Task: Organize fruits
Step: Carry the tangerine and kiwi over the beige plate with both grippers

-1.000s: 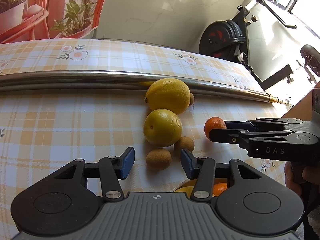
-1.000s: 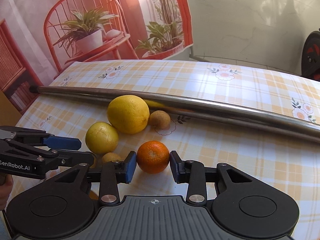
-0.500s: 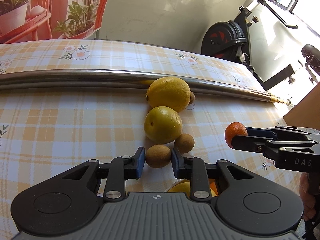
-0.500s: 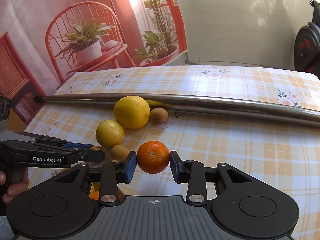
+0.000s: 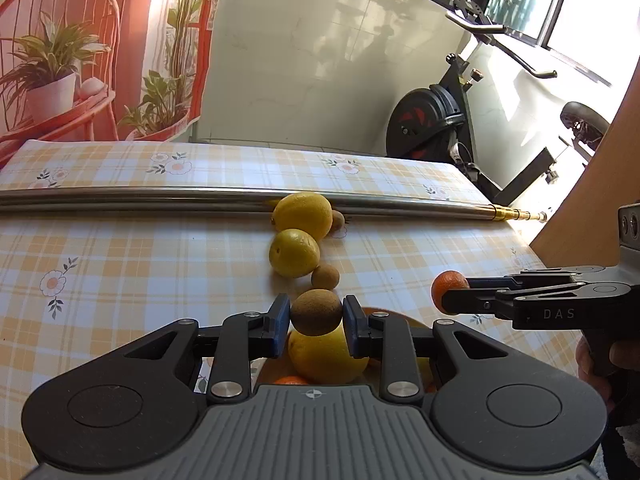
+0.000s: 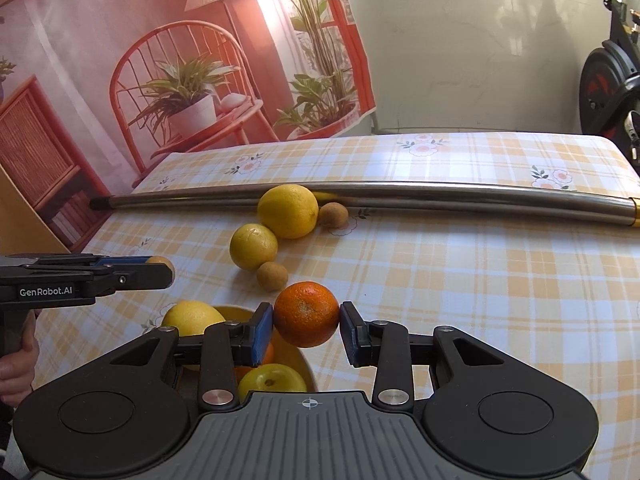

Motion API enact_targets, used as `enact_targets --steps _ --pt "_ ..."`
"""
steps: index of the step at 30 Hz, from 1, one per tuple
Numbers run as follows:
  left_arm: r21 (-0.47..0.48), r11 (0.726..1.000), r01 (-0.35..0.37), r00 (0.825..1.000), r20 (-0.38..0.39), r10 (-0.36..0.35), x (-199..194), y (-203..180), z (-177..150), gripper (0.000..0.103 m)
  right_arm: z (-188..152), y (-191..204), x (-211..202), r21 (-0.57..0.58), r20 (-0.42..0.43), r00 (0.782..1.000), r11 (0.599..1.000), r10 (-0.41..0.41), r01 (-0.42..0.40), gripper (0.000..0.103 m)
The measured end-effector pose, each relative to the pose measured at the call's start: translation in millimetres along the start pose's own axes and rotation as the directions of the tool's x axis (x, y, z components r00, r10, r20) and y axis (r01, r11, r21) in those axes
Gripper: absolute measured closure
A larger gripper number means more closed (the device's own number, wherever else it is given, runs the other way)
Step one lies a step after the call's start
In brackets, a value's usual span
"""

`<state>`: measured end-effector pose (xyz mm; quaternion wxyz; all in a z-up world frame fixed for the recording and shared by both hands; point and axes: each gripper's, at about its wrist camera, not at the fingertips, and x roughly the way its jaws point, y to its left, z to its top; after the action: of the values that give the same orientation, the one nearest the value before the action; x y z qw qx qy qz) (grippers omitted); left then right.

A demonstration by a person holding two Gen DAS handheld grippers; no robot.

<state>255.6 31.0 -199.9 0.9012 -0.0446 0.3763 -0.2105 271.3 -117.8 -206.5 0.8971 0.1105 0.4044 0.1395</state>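
Note:
My left gripper [image 5: 316,318] is shut on a brown kiwi [image 5: 316,312] and holds it above a yellow bowl [image 6: 298,354] of citrus fruit. My right gripper [image 6: 306,316] is shut on an orange [image 6: 306,314], also raised above the bowl's far edge. In the left wrist view the right gripper [image 5: 448,298] with the orange [image 5: 448,284] is at the right. In the right wrist view the left gripper [image 6: 164,272] is at the left. On the table lie two yellow citrus fruits [image 5: 303,211] [image 5: 294,253] and two kiwis [image 5: 325,277] [image 5: 337,220].
A long steel pole [image 5: 160,196] lies across the checked tablecloth behind the fruit. An exercise bike [image 5: 436,124] stands beyond the table's far right. A wooden board [image 5: 588,184] stands at the right edge.
My left gripper closed on the kiwi and lifted it off the table back over the bowl. My right gripper lifted the orange and drew it back toward the bowl.

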Motion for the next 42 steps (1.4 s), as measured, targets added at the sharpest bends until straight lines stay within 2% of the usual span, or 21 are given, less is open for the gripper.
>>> enact_targets --steps 10,19,29,42 --pt "-0.013 1.000 0.011 0.998 -0.058 -0.012 -25.4 -8.3 -37.6 0.073 -28.7 27.0 -25.8 -0.066 -0.025 1.000 0.998 0.002 -0.004 0.070" --pt "-0.005 1.000 0.031 0.992 -0.124 -0.031 -22.5 -13.6 -61.3 0.073 -53.6 47.9 -36.8 -0.100 -0.066 0.997 0.994 0.028 -0.034 0.070" --pt "0.013 1.000 -0.006 0.983 -0.182 0.008 -14.9 -11.4 -67.8 0.073 -72.0 56.7 -34.5 -0.121 -0.140 0.989 0.991 0.038 -0.055 0.070" --pt "0.055 0.997 -0.048 0.976 -0.210 0.058 -7.7 -12.4 -72.0 0.073 -80.8 59.1 -16.9 -0.152 -0.214 0.977 0.988 -0.015 -0.018 0.069"
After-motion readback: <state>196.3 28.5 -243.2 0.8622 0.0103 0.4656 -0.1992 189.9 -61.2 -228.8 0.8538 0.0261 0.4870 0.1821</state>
